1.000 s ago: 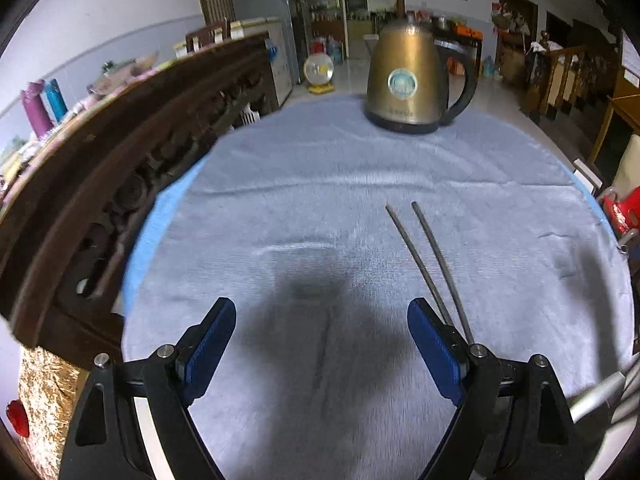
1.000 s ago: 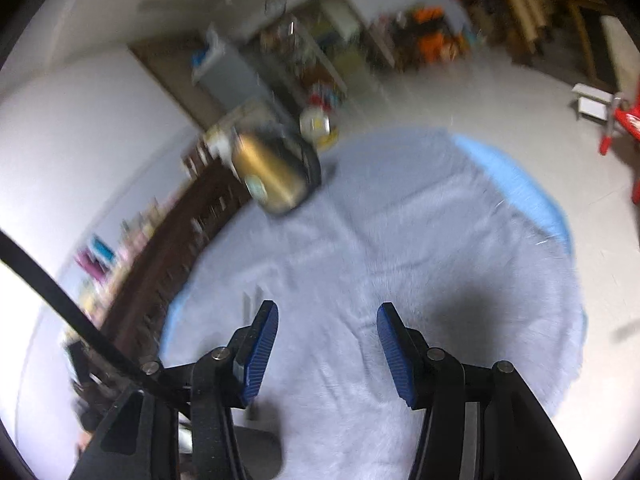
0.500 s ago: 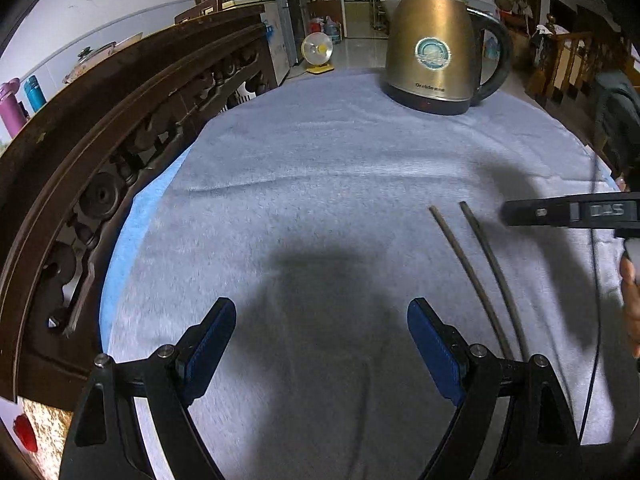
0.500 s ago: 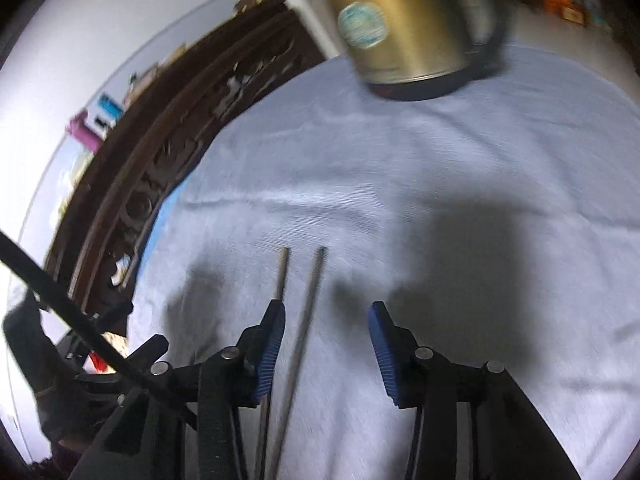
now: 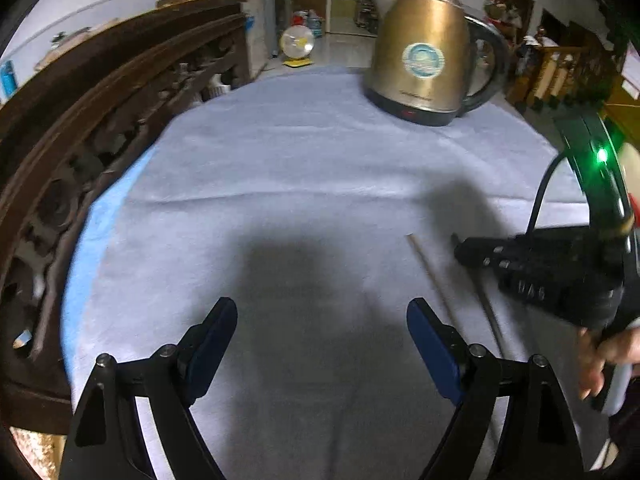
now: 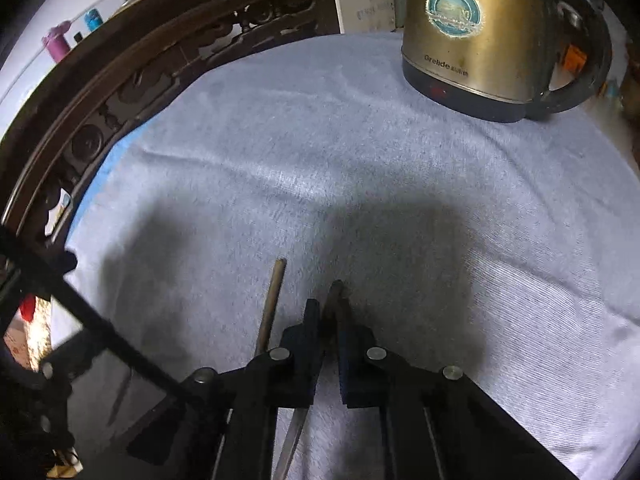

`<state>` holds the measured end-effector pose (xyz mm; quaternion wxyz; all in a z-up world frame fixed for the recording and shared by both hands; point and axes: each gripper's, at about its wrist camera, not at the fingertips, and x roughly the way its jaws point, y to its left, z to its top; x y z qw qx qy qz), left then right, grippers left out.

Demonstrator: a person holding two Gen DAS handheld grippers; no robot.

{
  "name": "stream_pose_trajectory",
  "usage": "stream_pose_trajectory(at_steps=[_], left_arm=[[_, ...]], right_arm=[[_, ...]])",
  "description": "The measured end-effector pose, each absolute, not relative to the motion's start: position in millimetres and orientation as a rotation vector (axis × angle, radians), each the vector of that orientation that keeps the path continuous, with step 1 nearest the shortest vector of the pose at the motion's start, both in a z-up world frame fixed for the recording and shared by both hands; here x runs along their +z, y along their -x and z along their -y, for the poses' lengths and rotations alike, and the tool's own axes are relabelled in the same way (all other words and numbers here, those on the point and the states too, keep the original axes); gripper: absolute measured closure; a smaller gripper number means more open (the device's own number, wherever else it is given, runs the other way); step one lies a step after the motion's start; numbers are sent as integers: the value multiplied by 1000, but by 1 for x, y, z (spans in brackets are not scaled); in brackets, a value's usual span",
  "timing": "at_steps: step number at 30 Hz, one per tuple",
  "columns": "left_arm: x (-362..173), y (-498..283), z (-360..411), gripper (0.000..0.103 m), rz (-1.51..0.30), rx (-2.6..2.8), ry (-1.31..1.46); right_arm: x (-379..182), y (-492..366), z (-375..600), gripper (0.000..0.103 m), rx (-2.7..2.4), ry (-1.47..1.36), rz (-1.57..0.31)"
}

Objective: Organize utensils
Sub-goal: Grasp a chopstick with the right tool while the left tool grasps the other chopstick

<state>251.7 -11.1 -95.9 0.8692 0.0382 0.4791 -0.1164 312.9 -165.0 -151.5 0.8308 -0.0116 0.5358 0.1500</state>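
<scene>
Right wrist view: the right gripper [image 6: 329, 322] is clamping one chopstick [image 6: 334, 294] near its far end, low over the cloth-covered surface [image 6: 360, 168]. The second chopstick [image 6: 270, 308] is lying just to its left on the cloth. The left gripper [image 5: 322, 342] is hanging wide apart, holding nothing. A brass kettle [image 6: 476, 28] is standing at the far edge.

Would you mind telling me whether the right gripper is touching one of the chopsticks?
Touching. In the right wrist view, the right gripper has its jaws shut on the right chopstick; the left chopstick lies free beside it.
</scene>
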Motion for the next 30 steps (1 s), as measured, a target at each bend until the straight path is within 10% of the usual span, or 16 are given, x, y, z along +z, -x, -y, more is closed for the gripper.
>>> stream_pose_trajectory(at_steps=[16,20,30], left_arm=[[-136,-307,100,67,-1181,-331,-124],[-138,-307,102,94,-1178,-357,-114],[-139,-304,108,88,-1210,-423,-74]], right_arm=[[-142,-276,314,94,102,-174,-1163],[-143,-278,318,93,94,-204,-1212],[-146,-279,298,93,73,-99,-1215]])
